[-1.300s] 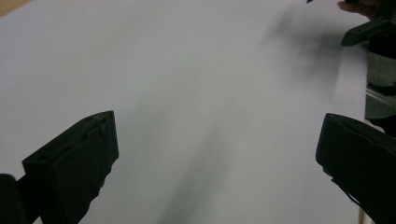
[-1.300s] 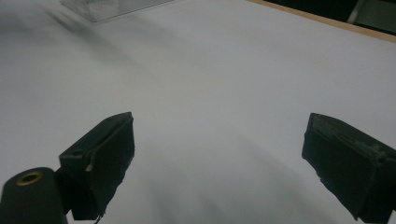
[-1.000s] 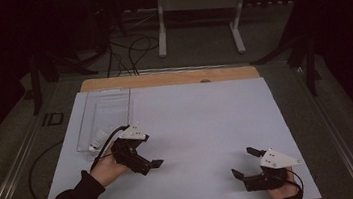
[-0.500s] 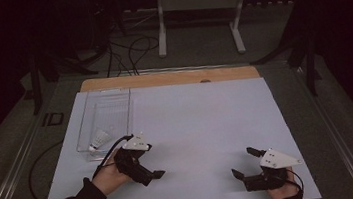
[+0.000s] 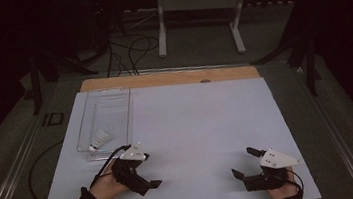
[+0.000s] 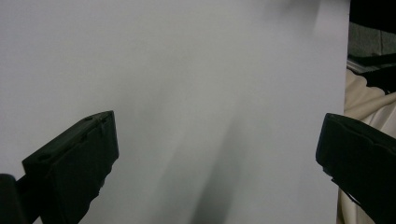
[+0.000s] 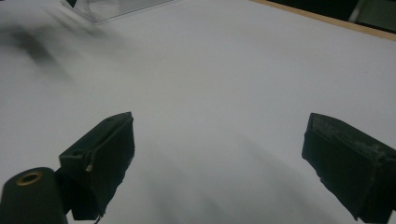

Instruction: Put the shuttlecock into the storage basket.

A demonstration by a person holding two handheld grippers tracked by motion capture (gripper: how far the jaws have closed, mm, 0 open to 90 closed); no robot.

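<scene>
1. A clear tray [image 5: 90, 107] sits on the white surface [image 5: 202, 121] toward its far left; a shuttlecock [image 5: 99, 139] lies inside at the tray's near end.
2. The left claw [image 5: 146, 181] hovers just off the tray's near edge, jaws wide apart and empty.
3. The right claw [image 5: 242, 165] rests well away from the tray to its right, jaws likewise apart, gripping nothing.
4. The shuttlecock looks tipped on its side, though the dim high view makes that uncertain.

Dark room, grey floor [image 5: 198, 41] (cables trailing), white metal stand [image 5: 196, 1] behind
</scene>
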